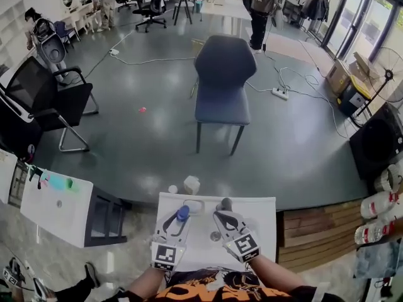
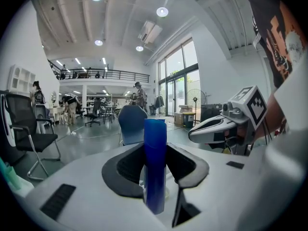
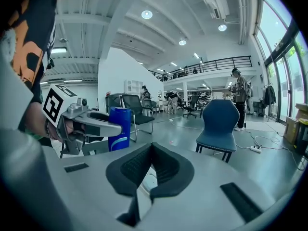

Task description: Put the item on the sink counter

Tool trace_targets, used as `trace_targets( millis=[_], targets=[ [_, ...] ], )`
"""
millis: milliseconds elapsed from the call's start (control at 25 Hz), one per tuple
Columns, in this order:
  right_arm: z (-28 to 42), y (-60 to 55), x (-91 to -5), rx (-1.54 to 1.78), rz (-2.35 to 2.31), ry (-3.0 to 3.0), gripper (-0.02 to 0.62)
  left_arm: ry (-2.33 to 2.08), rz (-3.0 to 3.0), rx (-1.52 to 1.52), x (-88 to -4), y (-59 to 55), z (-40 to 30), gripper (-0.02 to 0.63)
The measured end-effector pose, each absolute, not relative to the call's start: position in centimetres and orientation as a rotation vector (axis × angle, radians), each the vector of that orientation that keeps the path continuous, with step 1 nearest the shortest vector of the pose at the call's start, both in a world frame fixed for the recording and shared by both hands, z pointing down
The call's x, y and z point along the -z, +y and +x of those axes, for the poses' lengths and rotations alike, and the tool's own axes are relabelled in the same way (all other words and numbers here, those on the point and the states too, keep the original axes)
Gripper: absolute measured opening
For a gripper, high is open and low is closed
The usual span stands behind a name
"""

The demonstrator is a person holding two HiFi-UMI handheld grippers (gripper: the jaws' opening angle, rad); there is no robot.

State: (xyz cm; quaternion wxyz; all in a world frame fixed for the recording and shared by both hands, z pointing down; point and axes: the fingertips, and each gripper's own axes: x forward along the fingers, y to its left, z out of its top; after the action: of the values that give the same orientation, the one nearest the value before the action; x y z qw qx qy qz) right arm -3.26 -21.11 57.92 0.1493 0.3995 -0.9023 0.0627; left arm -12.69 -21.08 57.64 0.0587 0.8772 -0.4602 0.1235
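- Two grippers sit side by side at the bottom centre of the head view, both pointing up the frame over the white sink counter (image 1: 255, 222).
- Left gripper (image 1: 182, 219): its jaws are clamped on a blue bottle (image 2: 155, 162), one dark pad on each flank. The bottle stands upright between them and its top rises above the jaw tips.
- From the right gripper view the same bottle shows at the left of the frame, blue with a white curved mark on its label, partly behind the left gripper's grey jaw.
- Right gripper (image 1: 225, 207): its jaws are drawn together, tips meeting, with nothing between them. It sits just right of the left gripper, and the two do not touch.
- Bottle's place in the head view: over the upper left part of the counter, near its far edge. Whether its base touches the surface cannot be told.
- One small round drain (image 1: 215, 236) lies on the counter between the two grippers.
- Beyond the counter's far edge, a small white container (image 1: 191, 184) and a small round white object (image 1: 172, 189) stand on the grey floor.
- Further up, in the centre of the frame, a blue chair (image 1: 223, 80) faces the counter.
- At the left edge stands a black office chair (image 1: 44, 106).
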Motion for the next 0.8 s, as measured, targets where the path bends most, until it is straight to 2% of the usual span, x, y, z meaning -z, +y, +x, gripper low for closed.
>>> trace_targets(
  millis=[800],
  targets=[
    [-7.0,-24.4,-63.2,-0.168,1.056,-2.508,0.014,-1.467,2.606,-0.432,-63.0,-25.0,-16.9,0.16]
  ],
)
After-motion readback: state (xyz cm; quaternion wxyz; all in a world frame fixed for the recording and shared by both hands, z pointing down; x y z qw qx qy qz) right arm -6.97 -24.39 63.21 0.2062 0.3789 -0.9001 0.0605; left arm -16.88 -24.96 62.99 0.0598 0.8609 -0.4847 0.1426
